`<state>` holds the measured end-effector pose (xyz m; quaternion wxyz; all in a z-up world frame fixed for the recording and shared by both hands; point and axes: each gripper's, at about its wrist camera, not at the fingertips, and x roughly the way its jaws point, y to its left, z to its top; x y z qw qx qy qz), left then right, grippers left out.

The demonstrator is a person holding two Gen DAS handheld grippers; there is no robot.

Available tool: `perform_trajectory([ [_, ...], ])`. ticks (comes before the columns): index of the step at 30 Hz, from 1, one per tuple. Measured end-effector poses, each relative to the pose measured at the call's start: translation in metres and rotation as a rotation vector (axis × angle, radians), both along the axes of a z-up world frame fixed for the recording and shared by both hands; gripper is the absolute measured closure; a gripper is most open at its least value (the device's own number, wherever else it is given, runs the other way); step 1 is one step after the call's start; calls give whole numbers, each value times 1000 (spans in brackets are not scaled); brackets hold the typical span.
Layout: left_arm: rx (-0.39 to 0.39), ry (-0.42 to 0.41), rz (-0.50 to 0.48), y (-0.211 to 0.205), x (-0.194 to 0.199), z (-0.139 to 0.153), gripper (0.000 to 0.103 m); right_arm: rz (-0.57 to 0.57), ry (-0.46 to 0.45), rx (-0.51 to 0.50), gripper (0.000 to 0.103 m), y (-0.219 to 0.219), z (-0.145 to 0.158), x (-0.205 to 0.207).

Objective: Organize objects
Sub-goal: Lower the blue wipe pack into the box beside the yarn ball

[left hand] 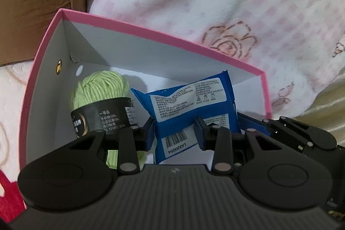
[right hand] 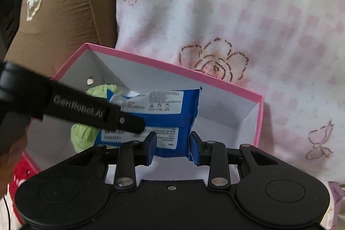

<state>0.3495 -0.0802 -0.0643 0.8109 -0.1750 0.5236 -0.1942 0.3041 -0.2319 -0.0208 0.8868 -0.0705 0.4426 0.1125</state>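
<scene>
Inside the pink box (left hand: pixel 266 87), a green yarn ball (left hand: pixel 97 87) lies at the left, the blue packet (left hand: pixel 189 105) just to its right. The left gripper (left hand: pixel 174 133) straddles the packet's near end with fingers parted – whether they pinch it is unclear. The right gripper (right hand: pixel 172 147) has fingers spread around the packet's near edge.

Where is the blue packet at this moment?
In both wrist views the blue packet lies inside the pink box, just right of the green yarn ball, between the pads of each claw.
</scene>
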Motion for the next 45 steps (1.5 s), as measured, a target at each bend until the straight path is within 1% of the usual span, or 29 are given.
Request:
perform_trajectory([
  [6, 64, 8, -10, -7, 11, -11, 66, -4, 36, 21, 65, 1, -18, 12],
  [8, 88, -2, -14, -10, 15, -13, 67, -17, 47, 32, 65, 0, -24, 16],
  [14, 162, -16, -30, -26, 25, -19, 68, -97, 112, 97, 65, -10, -39, 34],
  [20, 205, -52, -34, -37, 29, -18, 69, -169, 172, 153, 66, -19, -50, 44],
  [22, 203, -69, -31, -36, 27, -13, 68, -184, 186, 152, 68, -19, -52, 46],
  [24, 191, -86, -29, -31, 24, -7, 65, -200, 204, 130, 72, -17, -56, 49],
  [26, 178, -116, -28, -24, 19, 3, 64, -217, 222, 132, 72, -16, -60, 51],
  [30, 211, -174, -30, -12, 8, 23, 61, -229, 233, 161, 73, -19, -60, 54],
  [33, 264, -169, -33, -8, 4, 26, 56, -241, 242, 193, 74, -30, -60, 61],
  [37, 321, -157, -34, -7, 1, 21, 55, -246, 244, 212, 74, -27, -60, 63],
  [39, 348, -159, -28, -10, -1, 20, 49, -245, 241, 209, 74, -23, -59, 60],
  [41, 348, -153, -27, -8, -3, 20, 44, -244, 235, 202, 74, -20, -58, 60],
  [43, 348, -154, -24, -11, -3, 19, 44, -252, 228, 198, 74, -19, -58, 60],
  [45, 350, -161, -24, -14, -2, 17, 46, -265, 228, 217, 74, -20, -57, 61],
])
